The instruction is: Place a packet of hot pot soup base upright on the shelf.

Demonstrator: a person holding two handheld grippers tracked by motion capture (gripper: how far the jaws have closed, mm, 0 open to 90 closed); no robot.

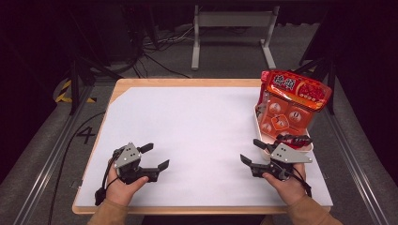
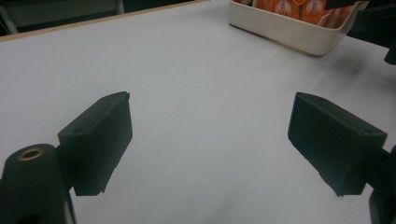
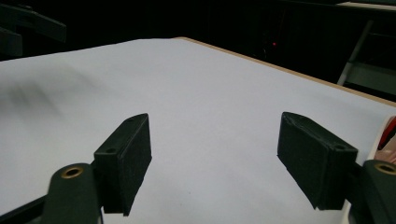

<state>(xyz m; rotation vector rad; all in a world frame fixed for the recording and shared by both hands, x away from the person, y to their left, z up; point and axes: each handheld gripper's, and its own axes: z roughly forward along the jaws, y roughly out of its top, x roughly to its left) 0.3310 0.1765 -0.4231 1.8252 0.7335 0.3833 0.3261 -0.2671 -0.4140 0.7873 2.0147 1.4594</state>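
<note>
My left gripper (image 1: pixel 156 156) rests low over the white table sheet near the front left, jaws wide apart and pointing right, with nothing between them. In its own view the left gripper (image 2: pixel 210 140) frames bare white surface. My right gripper (image 1: pixel 251 151) sits at the front right, jaws apart and pointing left, holding nothing; the right gripper (image 3: pixel 215 161) likewise looks over bare sheet. A cream tray (image 1: pixel 261 131) at the right edge holds an upright red-and-orange snack bag (image 1: pixel 292 101); the tray (image 2: pixel 289 35) also appears far off in the left gripper view.
The white sheet (image 1: pixel 197 131) covers a wooden table (image 1: pixel 187 82) with edges all round. Beyond the far edge stand a grey metal frame (image 1: pixel 232 28) and floor cables. Metal rails run along both sides of the table.
</note>
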